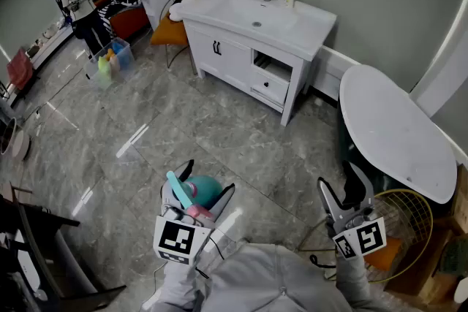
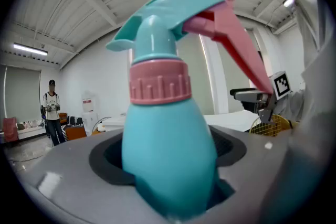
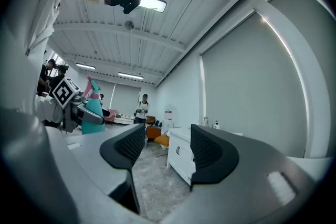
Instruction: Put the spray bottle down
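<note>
The bottle point(image 2: 168, 160) stands between the jaws of your left gripper point(image 1: 208, 186), clenched round its teal belly and held above the floor point(image 1: 219, 128), close to your body. Your right gripper point(image 3: 165, 150), well apart at the right, points away from you, jaws released, empty.
</note>
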A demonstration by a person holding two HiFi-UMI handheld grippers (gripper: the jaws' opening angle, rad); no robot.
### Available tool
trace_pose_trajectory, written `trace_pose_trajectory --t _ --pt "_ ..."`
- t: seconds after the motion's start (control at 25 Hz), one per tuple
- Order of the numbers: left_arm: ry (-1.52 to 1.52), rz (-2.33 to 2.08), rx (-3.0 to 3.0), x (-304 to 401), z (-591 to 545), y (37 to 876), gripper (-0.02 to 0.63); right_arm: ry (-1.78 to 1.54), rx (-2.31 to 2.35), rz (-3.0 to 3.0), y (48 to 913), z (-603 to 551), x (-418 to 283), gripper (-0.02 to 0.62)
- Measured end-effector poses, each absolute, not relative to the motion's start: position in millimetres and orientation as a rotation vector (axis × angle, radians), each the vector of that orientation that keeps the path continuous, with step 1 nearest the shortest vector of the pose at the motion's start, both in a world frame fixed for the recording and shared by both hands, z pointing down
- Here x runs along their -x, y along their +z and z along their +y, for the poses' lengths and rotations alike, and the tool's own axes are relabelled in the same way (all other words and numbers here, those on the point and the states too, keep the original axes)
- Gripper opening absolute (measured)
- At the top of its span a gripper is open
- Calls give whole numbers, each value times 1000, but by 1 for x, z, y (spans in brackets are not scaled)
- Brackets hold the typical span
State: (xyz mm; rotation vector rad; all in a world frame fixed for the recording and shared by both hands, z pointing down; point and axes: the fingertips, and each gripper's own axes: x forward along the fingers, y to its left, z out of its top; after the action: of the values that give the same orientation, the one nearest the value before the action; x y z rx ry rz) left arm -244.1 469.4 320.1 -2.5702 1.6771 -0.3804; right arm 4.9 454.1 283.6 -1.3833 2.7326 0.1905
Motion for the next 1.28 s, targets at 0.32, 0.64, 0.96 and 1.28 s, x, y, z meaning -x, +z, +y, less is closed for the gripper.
trace_pose_trajectory --t 0.32,0.64,0.96,1.28 --pt "-387 1673 2583 237 468 324 453 182 1390 2743 286 454 -12 272" --pt "-389 1675 2587 240 465 326 453 177 1385 2733 284 451 -11 272" --pt "-381 1679 2576 255 465 322 453 146 1366 2685 277 452 -2 272" --pt "-376 1649 2599 269 455 325 453 137 1408 2661 280 450 10 272"
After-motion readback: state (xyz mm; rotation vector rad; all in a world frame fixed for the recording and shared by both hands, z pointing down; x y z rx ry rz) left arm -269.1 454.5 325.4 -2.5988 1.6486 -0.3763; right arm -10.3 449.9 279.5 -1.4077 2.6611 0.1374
